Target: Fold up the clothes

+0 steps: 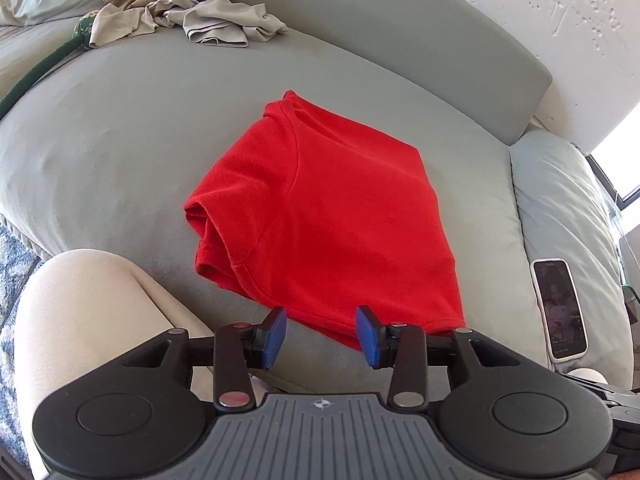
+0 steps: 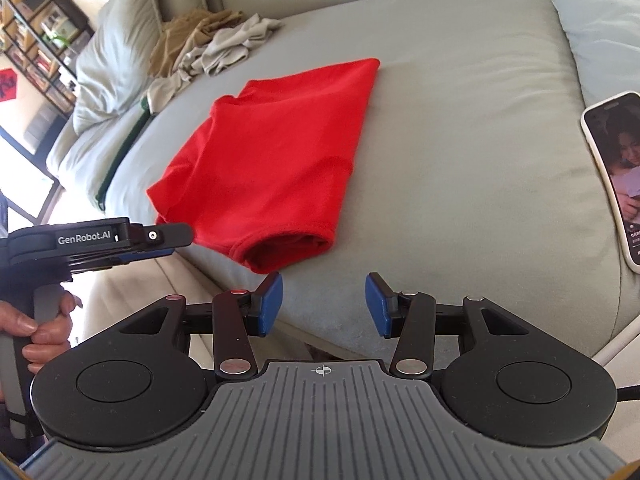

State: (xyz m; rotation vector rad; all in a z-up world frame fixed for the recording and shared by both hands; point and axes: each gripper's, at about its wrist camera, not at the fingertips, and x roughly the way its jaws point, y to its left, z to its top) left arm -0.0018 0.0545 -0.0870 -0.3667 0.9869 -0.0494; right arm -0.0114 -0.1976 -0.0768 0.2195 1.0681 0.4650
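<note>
A red T-shirt (image 1: 320, 216) lies folded into a compact rectangle on the grey-green sofa seat (image 1: 120, 152); in the right wrist view the red T-shirt (image 2: 272, 160) has its rolled hem end nearest me. My left gripper (image 1: 322, 334) hovers open just over the shirt's near edge, blue pads apart, holding nothing. My right gripper (image 2: 324, 304) is open over bare cushion just short of the shirt's near end. The left gripper's body (image 2: 120, 240) shows at the left of the right wrist view, held by a hand (image 2: 44, 328).
A heap of beige and tan clothes (image 1: 180, 12) sits at the far end of the sofa seat (image 2: 460, 152), beside a green strap (image 1: 36, 76). A phone (image 1: 560, 308) with a lit screen lies on the right cushion. A person's knee (image 1: 92, 300) is at the near left. Shelves (image 2: 36, 36) stand beyond.
</note>
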